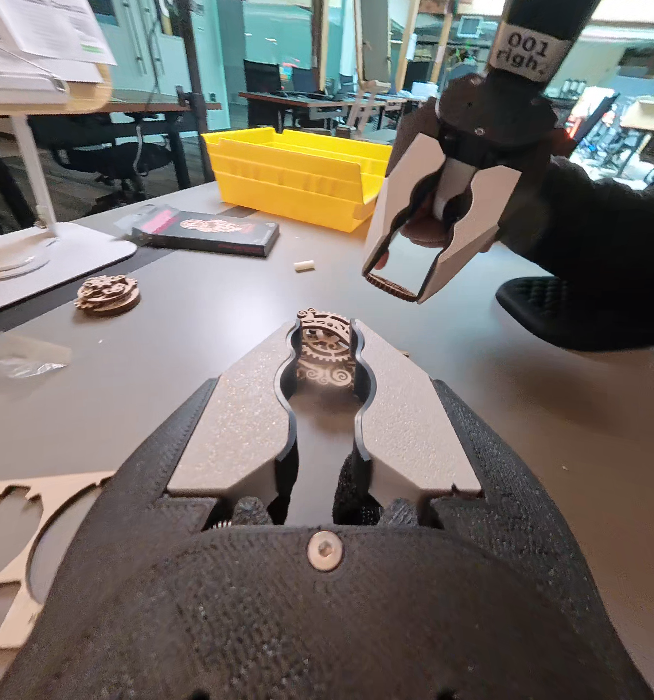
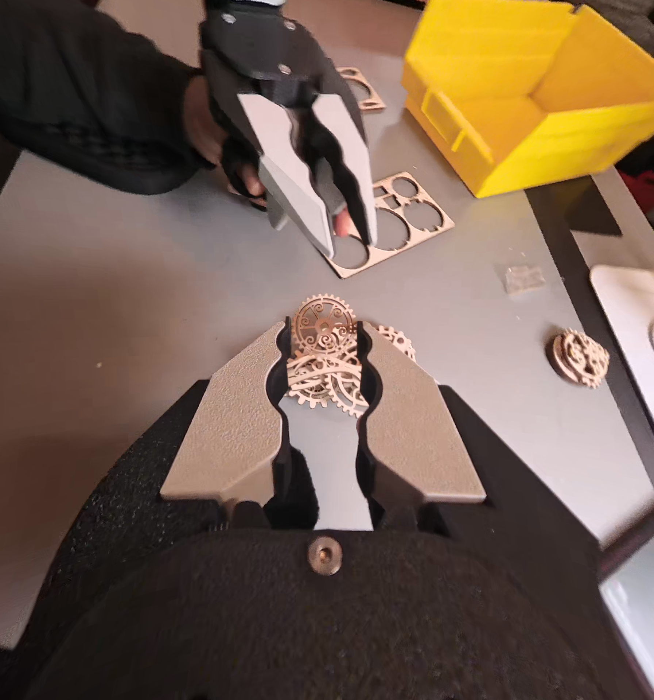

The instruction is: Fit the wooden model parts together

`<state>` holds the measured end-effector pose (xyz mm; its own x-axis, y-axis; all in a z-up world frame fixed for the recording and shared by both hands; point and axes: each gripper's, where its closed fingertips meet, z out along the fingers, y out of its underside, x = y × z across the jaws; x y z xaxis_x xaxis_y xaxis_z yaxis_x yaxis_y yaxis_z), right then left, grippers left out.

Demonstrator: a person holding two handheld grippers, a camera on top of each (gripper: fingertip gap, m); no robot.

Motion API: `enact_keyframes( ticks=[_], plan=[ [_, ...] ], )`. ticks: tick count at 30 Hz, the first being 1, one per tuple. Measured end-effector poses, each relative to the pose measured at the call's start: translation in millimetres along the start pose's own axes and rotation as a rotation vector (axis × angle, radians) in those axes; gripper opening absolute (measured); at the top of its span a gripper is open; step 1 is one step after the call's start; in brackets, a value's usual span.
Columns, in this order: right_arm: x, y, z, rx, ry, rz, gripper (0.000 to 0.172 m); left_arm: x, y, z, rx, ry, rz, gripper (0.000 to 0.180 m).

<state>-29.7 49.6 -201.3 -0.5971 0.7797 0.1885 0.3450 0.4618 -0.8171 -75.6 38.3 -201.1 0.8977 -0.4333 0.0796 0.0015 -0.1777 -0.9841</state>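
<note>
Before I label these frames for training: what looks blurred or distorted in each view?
Right wrist view: the left gripper and the yellow bin are smeared by motion, while the wooden gear is sharp. Left wrist view: the cut-out sheet at lower left is blurred, the room behind is soft, and the wide lens bends the edges.

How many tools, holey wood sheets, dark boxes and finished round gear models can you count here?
Tools: 2 (left tool, right tool)
Sheets: 2 ()
Box: 1
Round model: 1
Total: 6
</note>
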Motion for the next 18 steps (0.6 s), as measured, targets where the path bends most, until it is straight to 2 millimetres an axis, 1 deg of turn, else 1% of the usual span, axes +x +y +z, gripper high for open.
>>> enact_keyframes(
  ticks=[3, 4, 7, 10, 14, 18],
  plan=[
    [-4.0, 4.6, 4.5, -0.032, -0.052, -0.075, 0.032, 10.1, 2.9, 11.4, -0.031, 0.062, 0.113, 0.026],
    [-4.5, 7.0, 5.8, -0.043, -0.058, -0.086, 0.032, 14.5, 3.0, 15.1, -0.033, 0.096, 0.127, 0.028],
    [-8.5, 13.9, 9.4, -0.065, -0.062, -0.107, 0.033, 26.9, 4.0, 23.7, -0.029, 0.191, 0.108, 0.029],
    [-13.4, 20.5, 12.6, -0.091, -0.054, -0.129, 0.033, 38.2, 9.6, 26.3, -0.038, 0.24, 0.109, 0.028],
    [-15.0, 25.3, 16.8, -0.108, -0.057, -0.13, 0.033, 45.8, 17.8, 27.5, -0.069, 0.257, 0.127, 0.026],
    [-12.0, 30.8, 20.0, -0.152, -0.026, -0.14, 0.033, 44.2, 21.5, 28.5, -0.09, 0.234, 0.134, 0.024]
  ],
)
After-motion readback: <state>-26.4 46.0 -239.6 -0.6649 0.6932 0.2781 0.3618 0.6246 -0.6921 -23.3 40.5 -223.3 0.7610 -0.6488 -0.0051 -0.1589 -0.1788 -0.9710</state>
